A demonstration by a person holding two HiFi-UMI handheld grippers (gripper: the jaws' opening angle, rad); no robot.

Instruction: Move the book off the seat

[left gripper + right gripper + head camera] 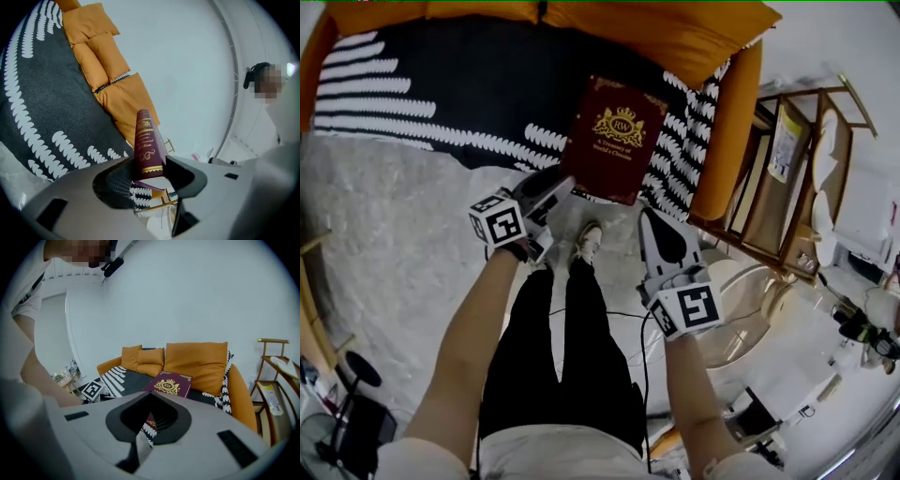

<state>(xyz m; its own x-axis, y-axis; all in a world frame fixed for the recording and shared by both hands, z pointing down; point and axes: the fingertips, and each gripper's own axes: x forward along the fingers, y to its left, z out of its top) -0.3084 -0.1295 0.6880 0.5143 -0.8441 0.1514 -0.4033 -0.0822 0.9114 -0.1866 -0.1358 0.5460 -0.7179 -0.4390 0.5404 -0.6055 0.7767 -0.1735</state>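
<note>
Burgundy between grey: the left gripper point(150, 165) has its fingers pressed on the book point(145, 140), one on each side low on the spine, with gold lettering running up the spine above them. From the head view, the left gripper point(563, 184) has the book point(614, 141) by its near left corner. The book is held up in the air, gold crest facing up, over the front edge of the sofa seat point(441, 94), towards the seat's right end.

Over to the right gripper point(654, 221): it sits close by the book's near right corner, and I can't make out any contact. In its own view the right gripper point(146, 397) shows fingers drawn together at the tips with nothing gripped. The book point(169, 384) lies beyond them, in front of the cushions point(197, 362).

Further out, a black throw point(412, 56) with white fronds covers the seat, with orange cushions point(656, 28) along the back. An orange armrest point(727, 131) closes the right end. A wooden rack point(797, 178) stands just beside that armrest, holding papers. Below the sofa there's a pale grey rug point(384, 244). The person's legs point(553, 356) in black trousers stand between the two forearms, one shoe point(589, 242) pointing at the sofa.
</note>
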